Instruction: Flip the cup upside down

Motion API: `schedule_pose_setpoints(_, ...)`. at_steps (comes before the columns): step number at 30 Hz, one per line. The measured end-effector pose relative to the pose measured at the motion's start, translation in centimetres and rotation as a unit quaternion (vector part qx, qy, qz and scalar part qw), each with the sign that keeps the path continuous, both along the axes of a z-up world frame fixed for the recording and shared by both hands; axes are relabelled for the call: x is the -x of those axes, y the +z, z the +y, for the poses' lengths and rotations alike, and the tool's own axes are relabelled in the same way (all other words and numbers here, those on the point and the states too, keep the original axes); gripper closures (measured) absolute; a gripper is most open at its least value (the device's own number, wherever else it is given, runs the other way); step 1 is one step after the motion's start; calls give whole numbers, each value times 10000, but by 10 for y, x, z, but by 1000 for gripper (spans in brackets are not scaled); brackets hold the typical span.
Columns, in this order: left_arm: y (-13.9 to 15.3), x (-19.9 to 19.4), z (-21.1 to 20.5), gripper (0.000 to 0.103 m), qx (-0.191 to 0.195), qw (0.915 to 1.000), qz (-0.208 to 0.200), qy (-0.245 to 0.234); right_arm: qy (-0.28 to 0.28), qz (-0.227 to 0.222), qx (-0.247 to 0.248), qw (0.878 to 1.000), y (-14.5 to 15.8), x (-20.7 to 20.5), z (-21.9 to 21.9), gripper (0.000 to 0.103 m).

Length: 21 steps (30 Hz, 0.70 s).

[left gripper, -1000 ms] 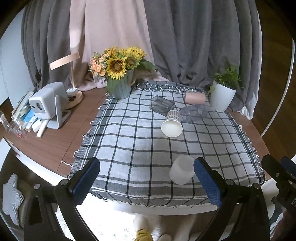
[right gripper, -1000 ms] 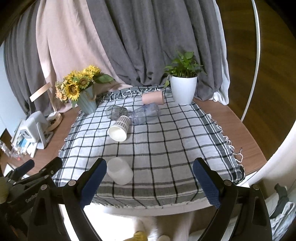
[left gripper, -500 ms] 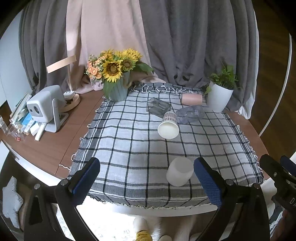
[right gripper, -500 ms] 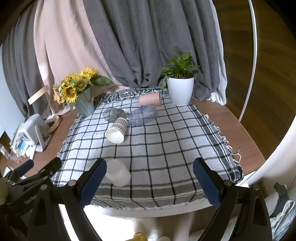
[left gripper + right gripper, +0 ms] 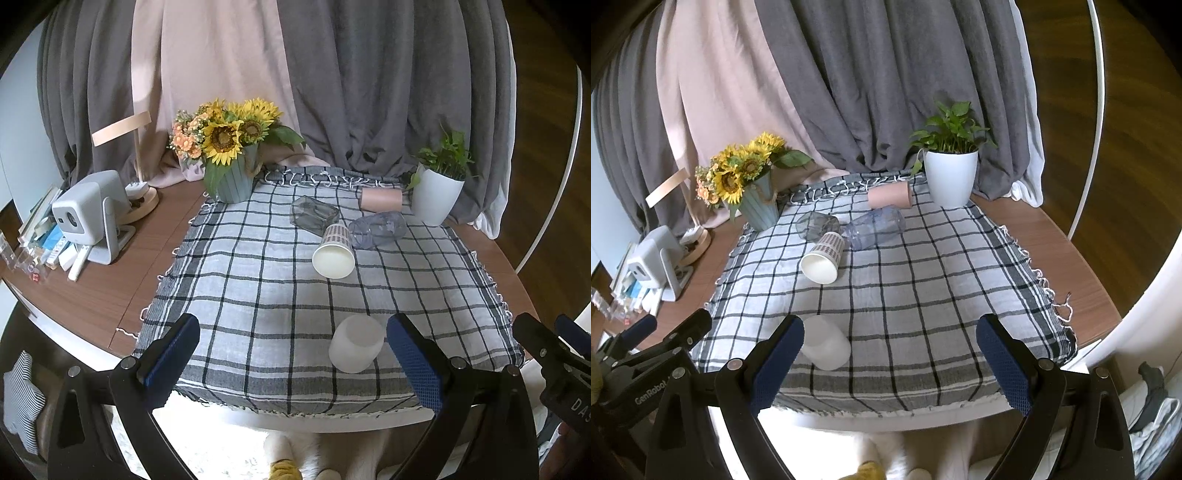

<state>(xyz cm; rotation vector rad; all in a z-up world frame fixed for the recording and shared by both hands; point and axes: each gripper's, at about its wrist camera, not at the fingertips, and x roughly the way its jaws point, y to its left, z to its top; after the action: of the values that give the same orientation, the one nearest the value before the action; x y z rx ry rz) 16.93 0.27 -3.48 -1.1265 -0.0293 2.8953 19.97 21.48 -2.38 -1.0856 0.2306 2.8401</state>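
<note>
Checked cloth [image 5: 258, 295] covering table. Left gripper [image 5: 291, 350] spread wide, holding nothing, hovering off the cloth's near edge. Right gripper [image 5: 890, 350] likewise spread wide, empty, off the same edge. Frosted white cup [image 5: 356, 348] standing mouth-down near near edge, just beside left gripper's right finger. Paper cup [image 5: 334, 252] lying sideways mid-cloth.

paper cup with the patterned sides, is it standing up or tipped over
Tipped over. The paper cup lies on its side on the checked cloth, its open white mouth facing the cameras.

Right claw [image 5: 554, 343] cut off
</note>
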Motion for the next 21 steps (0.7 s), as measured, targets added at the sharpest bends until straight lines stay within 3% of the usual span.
schedule_pose_setpoints(21,3,2,3,0,39,10000,52,-7,14,-37,3,10000,-5,3,1,8)
